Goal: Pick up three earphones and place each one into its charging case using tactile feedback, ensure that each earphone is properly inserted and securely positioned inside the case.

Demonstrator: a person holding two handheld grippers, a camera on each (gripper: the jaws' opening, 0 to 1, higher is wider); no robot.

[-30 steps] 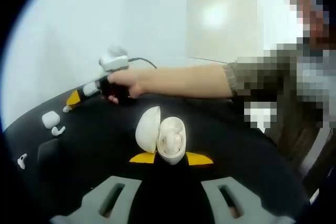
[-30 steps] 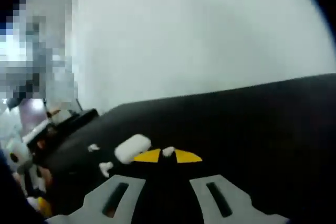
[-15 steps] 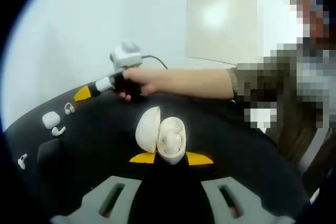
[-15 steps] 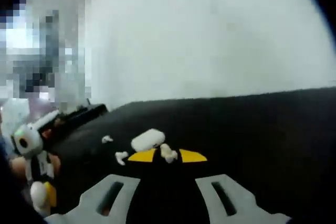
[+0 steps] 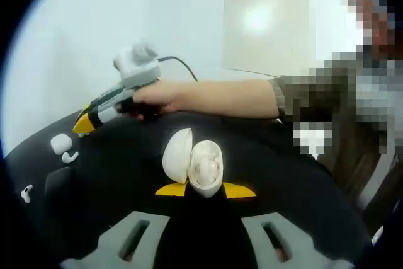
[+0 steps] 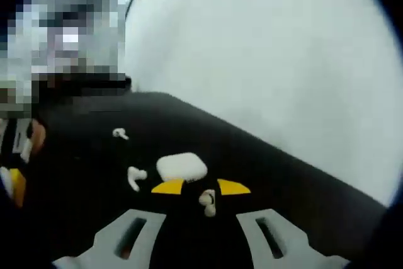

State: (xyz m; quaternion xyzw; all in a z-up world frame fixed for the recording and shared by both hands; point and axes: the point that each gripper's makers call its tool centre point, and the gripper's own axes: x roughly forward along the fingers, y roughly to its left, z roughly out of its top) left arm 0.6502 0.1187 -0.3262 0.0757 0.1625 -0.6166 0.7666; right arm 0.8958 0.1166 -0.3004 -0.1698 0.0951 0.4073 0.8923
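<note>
In the left gripper view, my left gripper (image 5: 204,190) is shut on the base of an open oval white charging case (image 5: 204,167), lid (image 5: 177,154) swung left, an earphone seated inside. Farther left, a hand (image 5: 154,97) holds my right gripper (image 5: 84,124), tilted down toward the black table (image 5: 126,174). In the right gripper view, my right gripper (image 6: 201,187) is shut on a small white earphone (image 6: 207,201) hanging between its yellow tips. Just beyond lies a closed white case (image 6: 181,166), with two loose earphones (image 6: 135,177) (image 6: 119,133) to its left.
In the left gripper view, a small white case (image 5: 61,143), an earphone (image 5: 69,156) beside it and another earphone (image 5: 26,193) lie at the table's left. A person's sleeve (image 5: 302,96) reaches across the back. A pale wall stands behind the table edge.
My right gripper has dipped and tilted down toward the table, the earphone still between its tips. My left gripper and the open case have stayed still.
</note>
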